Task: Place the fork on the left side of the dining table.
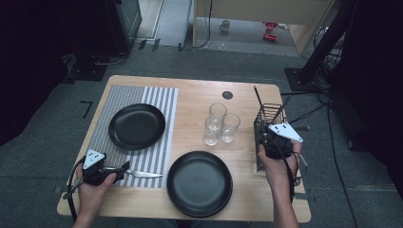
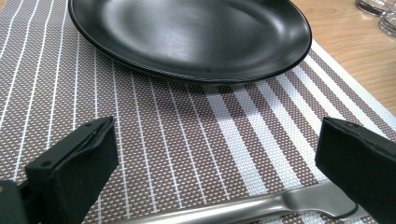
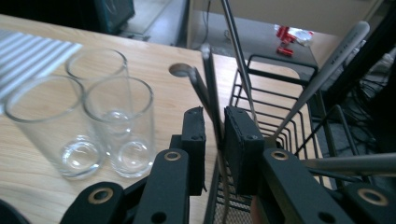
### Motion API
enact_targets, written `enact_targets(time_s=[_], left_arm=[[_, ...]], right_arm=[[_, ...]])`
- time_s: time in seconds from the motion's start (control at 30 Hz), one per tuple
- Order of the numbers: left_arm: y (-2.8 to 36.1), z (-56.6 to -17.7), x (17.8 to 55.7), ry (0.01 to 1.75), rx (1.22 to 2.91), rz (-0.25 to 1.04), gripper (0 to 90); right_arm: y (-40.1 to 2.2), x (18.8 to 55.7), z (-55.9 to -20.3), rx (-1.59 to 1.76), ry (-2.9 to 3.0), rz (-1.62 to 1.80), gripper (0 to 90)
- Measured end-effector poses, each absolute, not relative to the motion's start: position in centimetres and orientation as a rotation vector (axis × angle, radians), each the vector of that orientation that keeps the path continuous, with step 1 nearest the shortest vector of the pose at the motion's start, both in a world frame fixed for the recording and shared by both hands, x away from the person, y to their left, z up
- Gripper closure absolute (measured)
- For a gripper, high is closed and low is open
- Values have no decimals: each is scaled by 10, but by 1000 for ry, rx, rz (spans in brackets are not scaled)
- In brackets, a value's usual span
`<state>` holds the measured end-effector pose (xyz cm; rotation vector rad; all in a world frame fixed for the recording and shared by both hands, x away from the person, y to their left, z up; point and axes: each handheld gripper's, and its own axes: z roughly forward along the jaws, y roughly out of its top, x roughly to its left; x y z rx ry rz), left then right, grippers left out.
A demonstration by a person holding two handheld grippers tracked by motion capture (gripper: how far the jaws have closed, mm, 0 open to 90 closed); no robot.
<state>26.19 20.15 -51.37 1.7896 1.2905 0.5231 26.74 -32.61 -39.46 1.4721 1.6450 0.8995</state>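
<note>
Cutlery piece [image 3: 211,100], thin and metal, sits pinched between the right gripper [image 3: 215,135] jaws over the wire caddy [image 1: 266,124] at the table's right edge. Pull it straight up so it clears the other handles. Left gripper [image 2: 217,161] is spread wide over a knife [image 1: 138,174] lying on the striped placemat [image 1: 157,142]. Count: two black plates [image 1: 137,126], three glasses [image 1: 221,124].

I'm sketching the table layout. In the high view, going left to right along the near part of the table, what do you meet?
Left gripper → knife on the striped placemat → near black plate → wire cutlery basket, with the right gripper at it.
</note>
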Motion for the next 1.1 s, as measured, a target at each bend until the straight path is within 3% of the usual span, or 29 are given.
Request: enact_targets(time_s=[0.17,0.33,1.1], left_arm=[[202,-514,262,1291,1789,523,0],[202,-514,262,1291,1789,523,0],[201,-514,262,1290,1791,526,0]], right_arm=[[-324,272,-399,1457,1660,838,795],[-321,272,-399,1422,1671,791,868],[-336,243,-391,1363,1568,961,882]])
